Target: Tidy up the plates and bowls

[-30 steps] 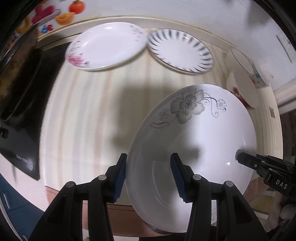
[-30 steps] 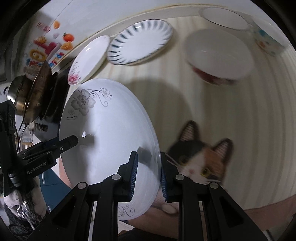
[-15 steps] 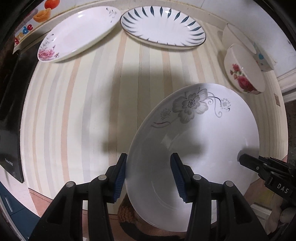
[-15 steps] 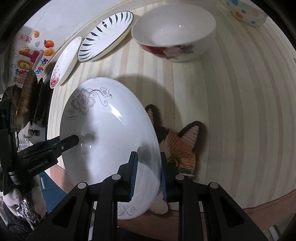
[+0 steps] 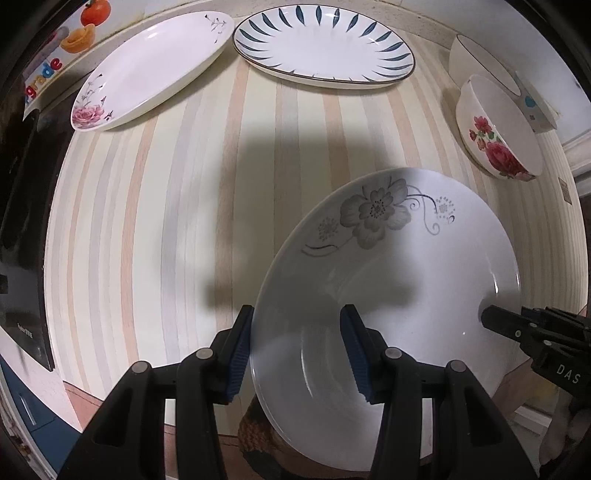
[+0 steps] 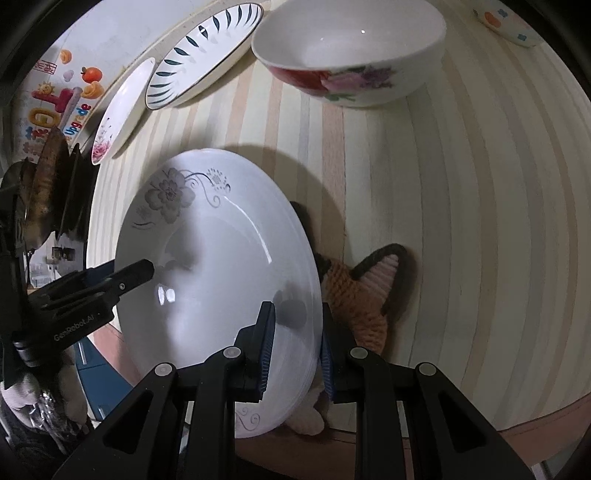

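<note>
A white plate with a grey flower print [image 5: 399,295] [image 6: 218,266] is held tilted above the striped table's front edge. My left gripper [image 5: 297,354] straddles its left rim, one pad on each face. My right gripper [image 6: 295,347] is shut on its right rim, and also shows in the left wrist view [image 5: 491,317]. A pink-rose oval plate [image 5: 147,70] and a blue-leaf plate [image 5: 325,44] lie at the back. A red-flower bowl [image 5: 495,129] [image 6: 351,51] stands at the right.
A knitted cat coaster [image 6: 365,291] lies under the held plate. Two more bowls [image 5: 491,59] stand at the back right, one with coloured dots [image 6: 509,22]. A black stove [image 5: 18,206] is on the left. The striped table [image 5: 166,221] is bare at its centre.
Both grippers with the flower plate have moved forward over the table and lower. The back plates and the red-flower bowl now look nearer. The grips have not changed.
</note>
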Tool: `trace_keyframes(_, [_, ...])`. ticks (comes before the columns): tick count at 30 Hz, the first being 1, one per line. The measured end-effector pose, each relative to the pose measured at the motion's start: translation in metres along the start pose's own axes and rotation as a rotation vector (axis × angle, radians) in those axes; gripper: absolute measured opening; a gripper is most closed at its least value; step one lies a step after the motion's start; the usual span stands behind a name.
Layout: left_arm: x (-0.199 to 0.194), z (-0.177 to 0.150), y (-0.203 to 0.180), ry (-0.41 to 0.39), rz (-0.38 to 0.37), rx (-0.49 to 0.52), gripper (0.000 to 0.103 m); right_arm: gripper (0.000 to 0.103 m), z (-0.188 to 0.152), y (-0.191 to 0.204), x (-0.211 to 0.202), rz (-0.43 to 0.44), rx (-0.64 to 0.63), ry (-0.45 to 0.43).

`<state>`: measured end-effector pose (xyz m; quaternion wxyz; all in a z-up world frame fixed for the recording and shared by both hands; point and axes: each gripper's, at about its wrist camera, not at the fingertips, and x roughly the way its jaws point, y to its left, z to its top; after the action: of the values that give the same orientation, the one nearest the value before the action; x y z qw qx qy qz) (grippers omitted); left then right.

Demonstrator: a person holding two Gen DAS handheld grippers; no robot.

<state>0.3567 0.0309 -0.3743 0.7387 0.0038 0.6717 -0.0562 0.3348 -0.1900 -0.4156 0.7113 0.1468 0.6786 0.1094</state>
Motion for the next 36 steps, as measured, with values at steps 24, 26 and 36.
trace_keyframes(24, [-0.043,0.105,0.182,-0.203,-0.011,-0.385,0.048,0.049,0.241,0.221,0.004,0.048,-0.288,-0.219])
trace_keyframes(26, [-0.035,0.113,0.187,-0.19,-0.006,-0.39,0.048,0.049,0.269,0.234,0.026,0.016,-0.317,-0.206])
trace_keyframes(36, [-0.002,0.128,0.208,-0.146,-0.035,-0.455,0.038,0.023,0.335,0.254,0.105,-0.012,-0.337,-0.116])
